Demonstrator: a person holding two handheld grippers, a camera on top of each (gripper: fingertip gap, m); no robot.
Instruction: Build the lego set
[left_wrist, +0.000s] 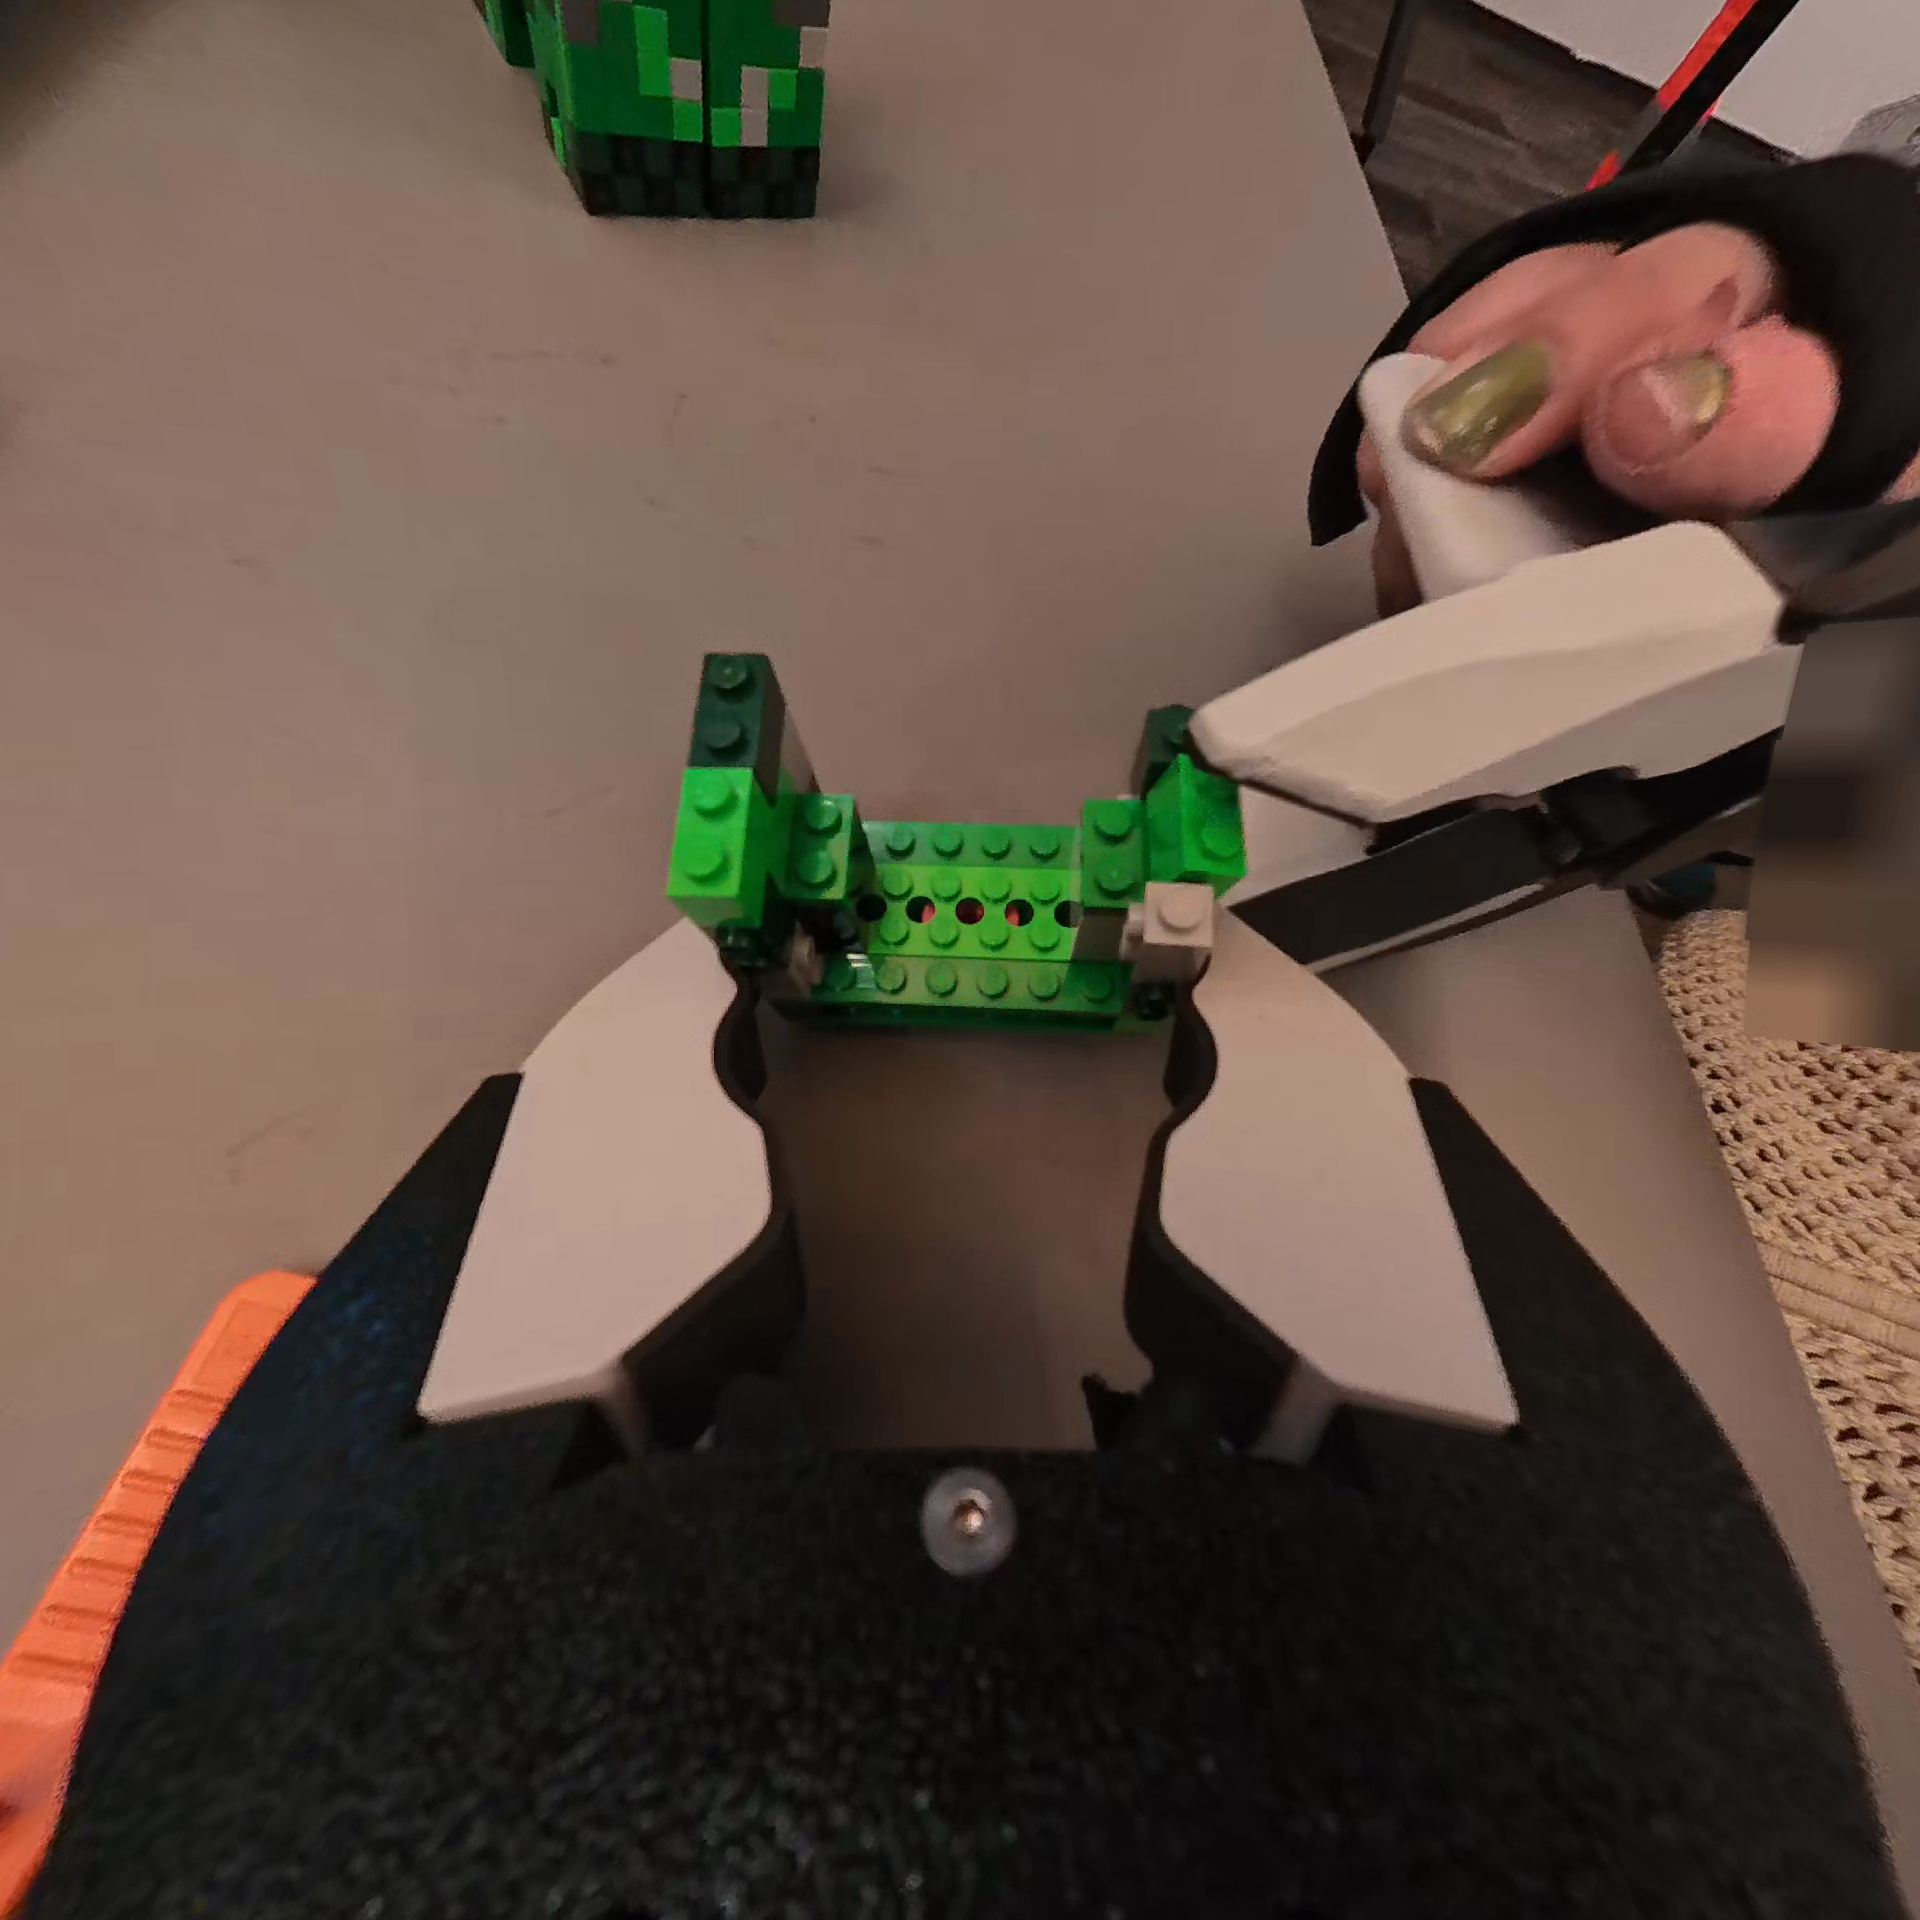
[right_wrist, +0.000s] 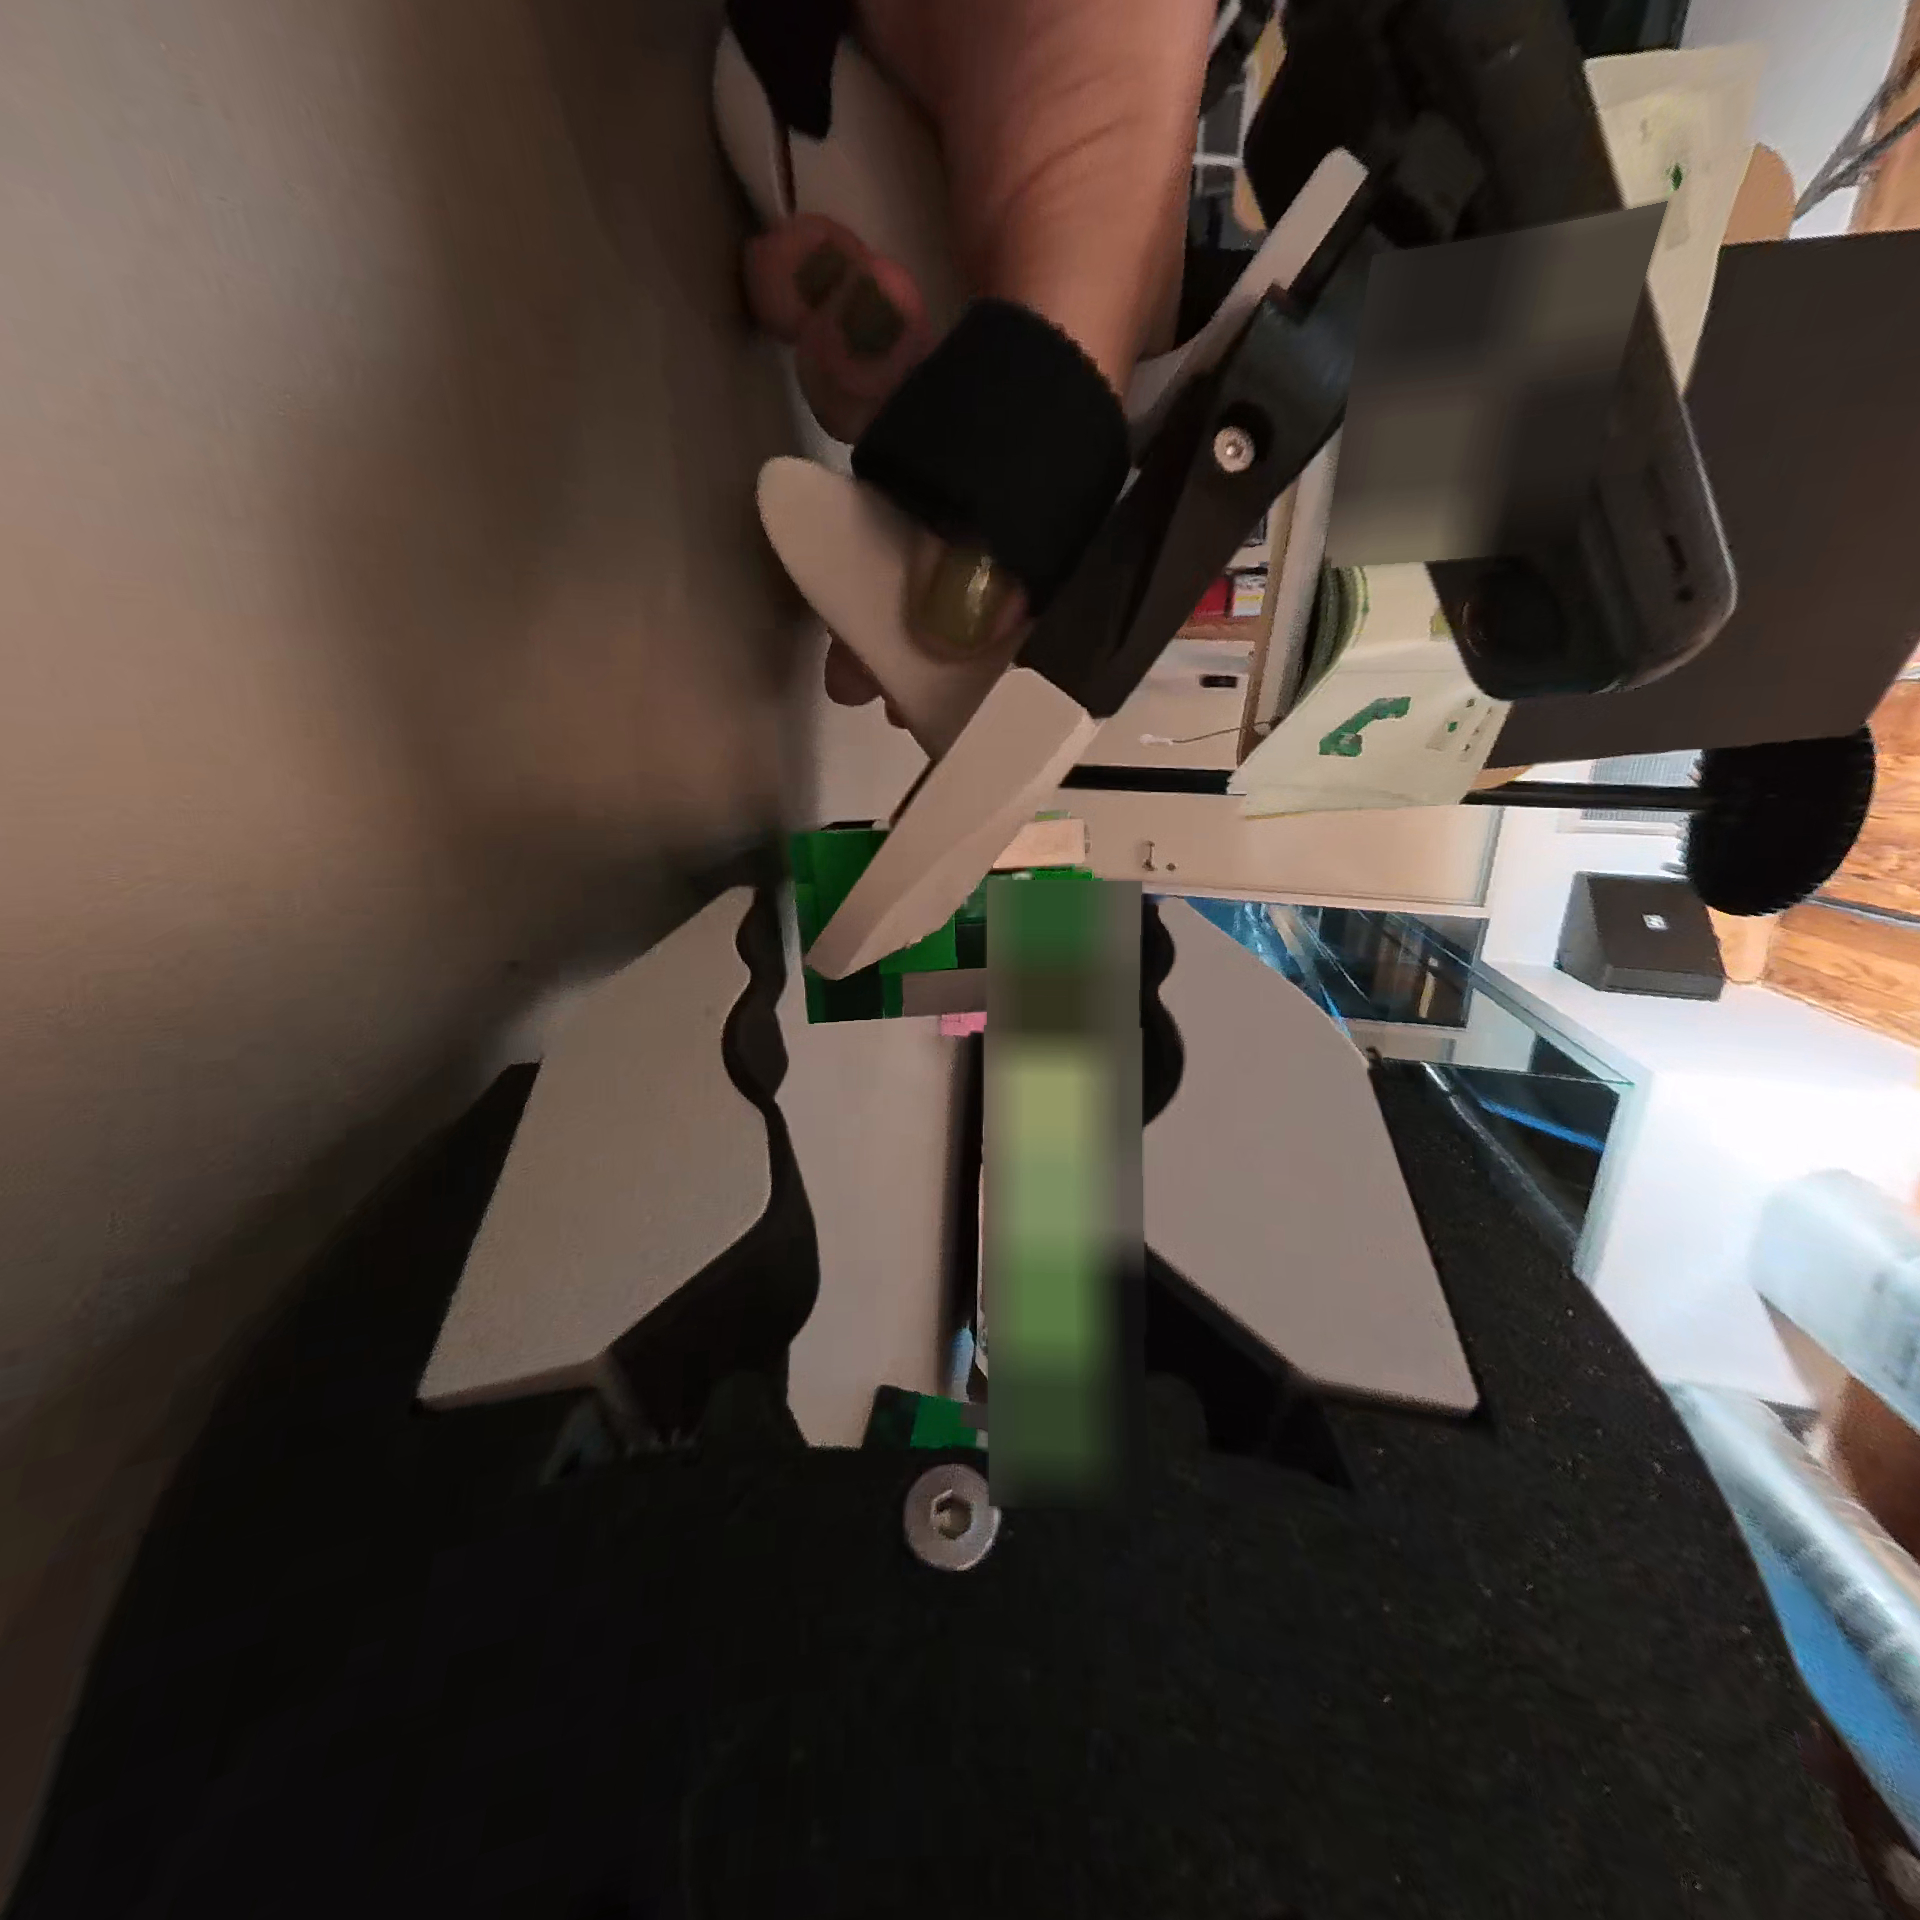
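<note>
A U-shaped green lego assembly (left_wrist: 966, 935) is held just above the grey table (left_wrist: 416, 520). It has a studded base with a row of holes, two upright ends and a small grey brick (left_wrist: 1179, 920) at its right end. My left gripper (left_wrist: 966, 987) is shut on the base, one fingertip at each end. My right gripper (left_wrist: 1210, 831) comes in from the right, its fingers closed above and below the right upright. In the right wrist view, my right gripper (right_wrist: 956, 956) has green bricks (right_wrist: 847, 992) between its tips, and a left gripper finger (right_wrist: 935, 883) crosses in front of them.
A finished green pixel-pattern lego model (left_wrist: 686, 104) stands at the back of the table. The table's right edge runs close to the assembly, with a woven rug (left_wrist: 1818, 1195) below it. A person's hand (left_wrist: 1558, 416) holds the right gripper. Shelves and a printed sheet (right_wrist: 1371, 748) lie beyond.
</note>
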